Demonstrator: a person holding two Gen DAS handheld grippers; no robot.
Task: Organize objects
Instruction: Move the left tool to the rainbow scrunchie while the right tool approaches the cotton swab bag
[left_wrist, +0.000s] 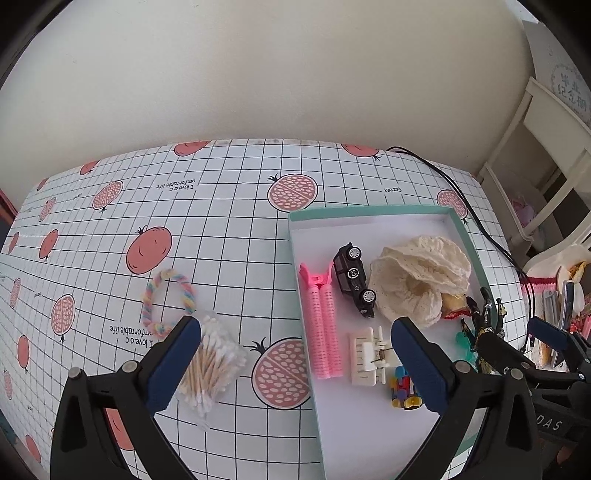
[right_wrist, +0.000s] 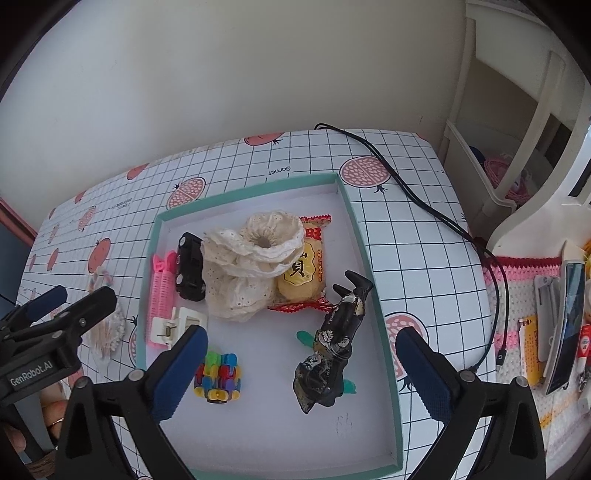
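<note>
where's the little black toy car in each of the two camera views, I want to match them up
Left wrist view: the black toy car lies right of centre, inside the teal-edged tray, between the pink hair roller clip and the cream lace fabric.
Right wrist view: the black toy car lies left of centre, near the tray's left wall.
Shared landmark: the cream lace fabric, just right of the car in both.

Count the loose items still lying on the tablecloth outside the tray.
2: the rainbow braided loop left of the tray, and the bag of cotton swabs just in front of it. The left gripper's fingers may hide others.
</note>
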